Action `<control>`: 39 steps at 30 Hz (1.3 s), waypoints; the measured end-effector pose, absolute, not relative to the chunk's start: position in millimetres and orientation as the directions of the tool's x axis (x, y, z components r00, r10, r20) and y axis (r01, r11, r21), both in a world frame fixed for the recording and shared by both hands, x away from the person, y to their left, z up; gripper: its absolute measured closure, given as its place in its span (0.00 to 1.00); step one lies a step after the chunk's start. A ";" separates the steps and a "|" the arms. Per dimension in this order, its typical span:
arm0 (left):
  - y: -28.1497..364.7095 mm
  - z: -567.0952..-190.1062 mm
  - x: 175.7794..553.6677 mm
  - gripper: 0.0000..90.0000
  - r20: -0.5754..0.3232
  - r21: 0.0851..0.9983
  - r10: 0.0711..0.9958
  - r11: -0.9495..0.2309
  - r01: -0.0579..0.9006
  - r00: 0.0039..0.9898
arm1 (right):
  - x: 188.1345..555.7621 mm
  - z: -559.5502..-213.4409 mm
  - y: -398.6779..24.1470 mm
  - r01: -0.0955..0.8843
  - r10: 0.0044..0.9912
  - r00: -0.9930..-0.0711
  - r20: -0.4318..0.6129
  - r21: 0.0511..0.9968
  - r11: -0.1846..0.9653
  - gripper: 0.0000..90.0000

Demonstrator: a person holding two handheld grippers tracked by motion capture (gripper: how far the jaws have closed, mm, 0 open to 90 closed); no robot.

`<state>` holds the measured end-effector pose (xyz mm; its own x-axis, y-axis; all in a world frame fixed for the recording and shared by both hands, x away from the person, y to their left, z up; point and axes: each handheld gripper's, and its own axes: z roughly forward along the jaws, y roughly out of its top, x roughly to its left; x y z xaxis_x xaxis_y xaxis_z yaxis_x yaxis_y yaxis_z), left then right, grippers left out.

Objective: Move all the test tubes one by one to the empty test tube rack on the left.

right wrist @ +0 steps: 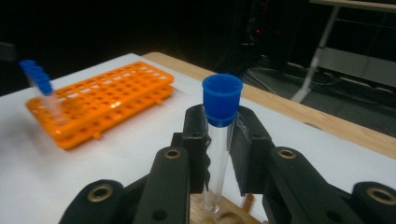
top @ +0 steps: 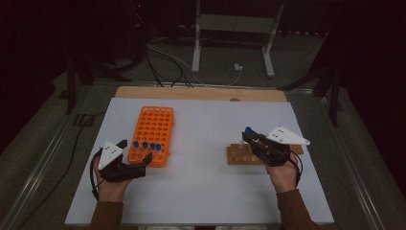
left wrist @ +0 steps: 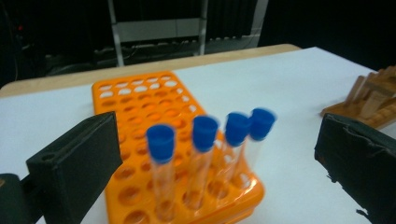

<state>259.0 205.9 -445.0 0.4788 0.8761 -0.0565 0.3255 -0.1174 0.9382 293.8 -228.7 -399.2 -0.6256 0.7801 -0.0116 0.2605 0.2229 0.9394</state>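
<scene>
Right hand-held gripper (right wrist: 219, 140) clamped on a clear tube with a blue cap (right wrist: 222, 100), tube upright, its lower end just above a wooden rack (top: 239, 155) near the bench's right edge. Left hand-held gripper (top: 136, 158) gaping wide with nothing between the pads, close to the near end of an orange rack (top: 153, 132) lying left of the bench's middle. Four blue-capped tubes (left wrist: 201, 135) upright in a row along that rack's near end, between the spread jaws in the left gripper view. White bench (top: 206, 191) bare toward the front edge.
</scene>
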 end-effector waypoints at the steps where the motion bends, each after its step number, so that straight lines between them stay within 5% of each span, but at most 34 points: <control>1: 203.4 -443.0 257.9 0.01 -0.049 0.940 0.874 -0.123 0.318 0.484 | 293.2 -399.1 -225.5 0.259 0.772 -0.636 -0.013 0.938 0.229 0.86; 26: 142.1 -430.3 249.4 0.06 -0.055 0.938 0.726 -0.198 0.284 0.686 | 280.0 -399.2 -117.3 0.231 0.540 -0.840 0.051 0.934 0.272 0.86; 31: 134.2 -434.7 250.2 0.23 -0.058 0.932 0.687 -0.223 0.286 0.725 | 275.2 -399.8 -102.0 0.220 0.501 -0.864 0.050 0.933 0.286 0.86; 39: 130.9 -437.0 248.1 0.68 -0.041 0.933 0.616 -0.259 0.251 0.787 | 268.3 -400.1 -84.4 0.201 0.439 -0.897 0.049 0.930 0.307 0.86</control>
